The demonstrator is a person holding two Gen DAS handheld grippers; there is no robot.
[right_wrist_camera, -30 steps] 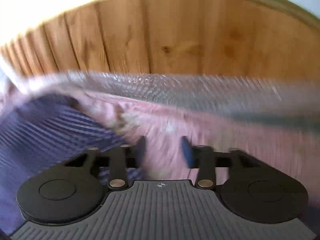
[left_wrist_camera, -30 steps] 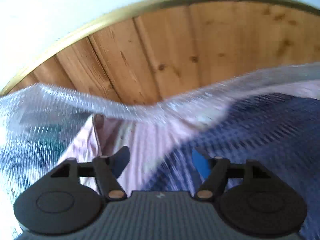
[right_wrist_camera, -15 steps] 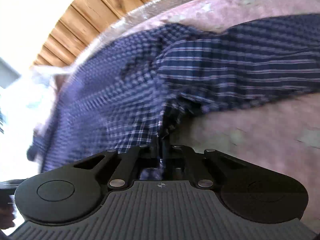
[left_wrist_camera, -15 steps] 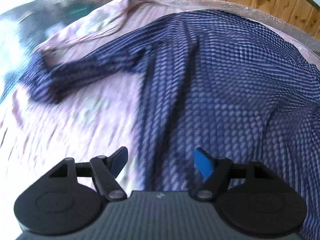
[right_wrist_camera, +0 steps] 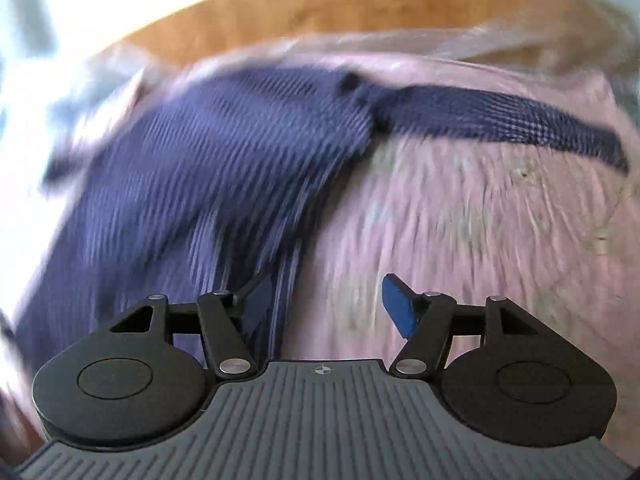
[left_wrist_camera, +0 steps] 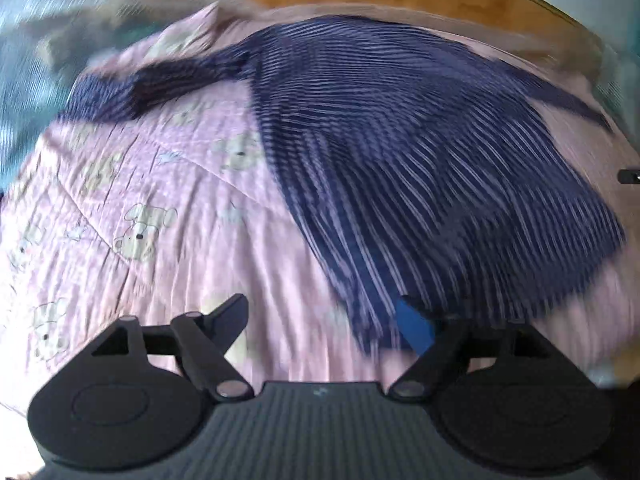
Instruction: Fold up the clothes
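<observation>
Shirt (left_wrist_camera: 420,152) spread flat on pink quilt (left_wrist_camera: 160,200); both jaws apart, empty.

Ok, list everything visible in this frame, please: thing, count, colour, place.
shirt: one, navy check, spread flat on the quilt, sleeves out to both sides.
quilt: one, pink with bear print, under the shirt.
plastic sheet: one, clear, along the quilt's far edge.
headboard: one, brown wood, behind the bed.
left gripper: one, black with blue pads, open, over the shirt's near hem.
right gripper: one, black with blue pads, open, at the shirt's near edge.
</observation>
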